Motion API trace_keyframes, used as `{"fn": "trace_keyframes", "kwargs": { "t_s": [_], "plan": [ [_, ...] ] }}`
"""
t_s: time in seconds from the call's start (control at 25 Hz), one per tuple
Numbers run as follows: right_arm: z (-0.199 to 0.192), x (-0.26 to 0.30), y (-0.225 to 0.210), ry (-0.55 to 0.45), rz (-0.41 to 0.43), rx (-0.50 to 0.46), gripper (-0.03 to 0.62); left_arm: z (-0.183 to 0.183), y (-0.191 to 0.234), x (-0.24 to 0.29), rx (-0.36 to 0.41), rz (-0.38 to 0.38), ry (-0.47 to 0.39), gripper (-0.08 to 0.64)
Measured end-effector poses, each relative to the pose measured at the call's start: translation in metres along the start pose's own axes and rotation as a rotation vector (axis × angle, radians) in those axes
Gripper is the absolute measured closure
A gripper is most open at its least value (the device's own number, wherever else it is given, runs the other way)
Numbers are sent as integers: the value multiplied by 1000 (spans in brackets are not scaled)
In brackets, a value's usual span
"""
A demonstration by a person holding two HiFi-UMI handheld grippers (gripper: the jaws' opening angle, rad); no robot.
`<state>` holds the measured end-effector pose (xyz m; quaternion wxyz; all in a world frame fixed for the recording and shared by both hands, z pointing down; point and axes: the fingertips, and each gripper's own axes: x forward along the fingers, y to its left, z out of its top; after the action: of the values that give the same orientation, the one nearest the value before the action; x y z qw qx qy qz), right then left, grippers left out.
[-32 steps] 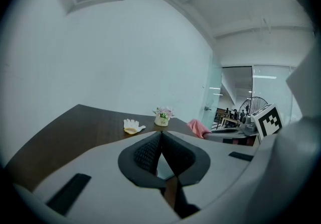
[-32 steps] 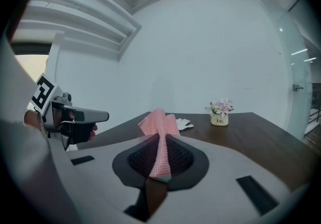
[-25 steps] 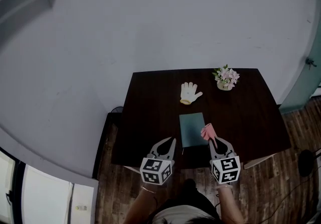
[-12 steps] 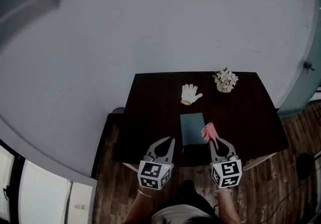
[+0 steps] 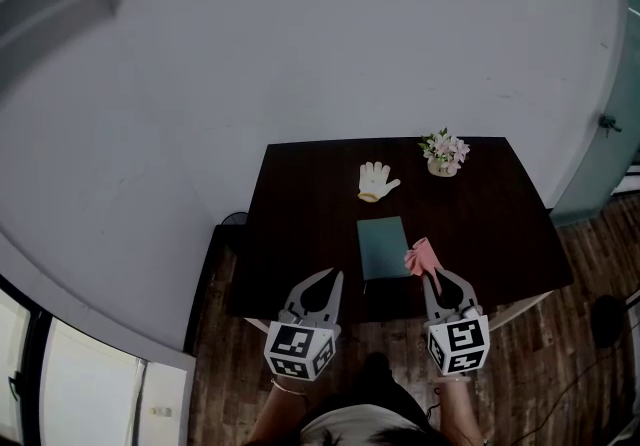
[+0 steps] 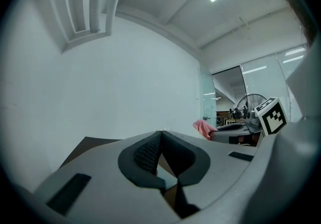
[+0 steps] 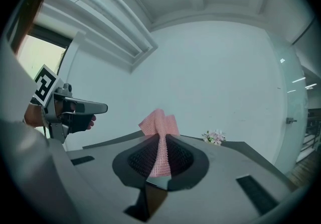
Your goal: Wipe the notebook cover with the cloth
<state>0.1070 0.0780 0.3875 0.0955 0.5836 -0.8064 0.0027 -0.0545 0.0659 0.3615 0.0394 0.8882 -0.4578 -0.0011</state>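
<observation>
- Broadly, a dark rectangular bench (image 5: 300,196) stands with its far edge against a pale wall, and wood flooring shows beyond its front edge
- The left hand-held gripper (image 5: 337,276) hangs over the front edge of the bench, left of the notebook and apart from it; in its own view the jaws (image 6: 160,135) are pressed together with nothing between them
- The right hand-held gripper (image 5: 432,275) hangs over the front edge too, right of the notebook; its jaws (image 7: 160,142) are clamped on the cloth, which runs up between the ribbed pads and fans out above the tips
- The notebook (image 5: 383,247), with a plain green cover, lies flat and closed near the middle of the front edge, its long sides running front to back
- A white glove (image 5: 376,180) lies palm-flat behind the notebook, toward the far edge, well apart from both grippers
- A small pot of pink and white flowers (image 5: 443,152) stands upright near the far right corner
- The pink cloth (image 5: 421,254) sits bunched at the right gripper's tips, just at the notebook's right edge near its front right corner; whether it touches the cover cannot be told
</observation>
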Motion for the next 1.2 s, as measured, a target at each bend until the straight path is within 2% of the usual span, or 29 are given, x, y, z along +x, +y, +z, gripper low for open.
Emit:
{"fn": "trace_keyframes", "kwargs": {
  "t_s": [0.6, 1.2],
  "plan": [
    [7, -15, 4, -27, -23, -3, 555, 7, -9, -16, 2, -17, -22, 541],
    [13, 0, -6, -29, -18, 10, 555, 13, -11, 11, -5, -55, -29, 540]
  ]
}}
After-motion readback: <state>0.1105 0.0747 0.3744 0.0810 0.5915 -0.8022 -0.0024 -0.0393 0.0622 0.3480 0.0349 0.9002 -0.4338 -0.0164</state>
